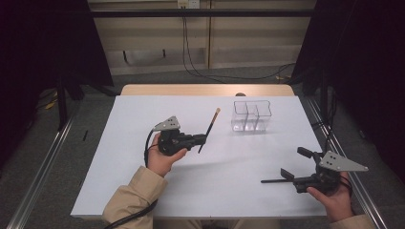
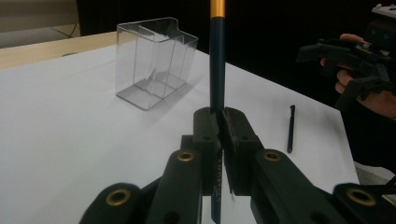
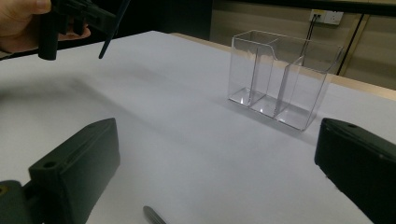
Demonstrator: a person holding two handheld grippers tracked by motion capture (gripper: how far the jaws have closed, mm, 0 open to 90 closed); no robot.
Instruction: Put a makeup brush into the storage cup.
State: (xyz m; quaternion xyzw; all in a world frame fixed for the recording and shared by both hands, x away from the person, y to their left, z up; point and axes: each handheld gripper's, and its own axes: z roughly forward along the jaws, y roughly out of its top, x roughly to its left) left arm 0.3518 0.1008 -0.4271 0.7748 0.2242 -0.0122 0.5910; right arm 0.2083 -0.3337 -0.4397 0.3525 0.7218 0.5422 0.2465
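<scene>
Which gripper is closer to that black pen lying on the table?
Right. The right gripper hovers just beside the black pen, jaws open; the left gripper, clamping a pencil, is farther off.

A white table stands on grey floor; cables trail behind.

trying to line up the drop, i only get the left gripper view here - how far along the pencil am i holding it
Observer: In the high view the left gripper clamps the pencil near its lower dark end, so most of the shaft and the gold tip rise beyond the jaws.
Operator: where's the clear box from it
Observer: The clear organiser stands to the right of the pencil's tip, apart from it.
Operator: is the box empty
Observer: The right gripper view looks into its three compartments, and all three are empty.
Operator: right gripper doing anything
Observer: The right gripper has its jaws open, with a black pen lying on the table at them.
</scene>
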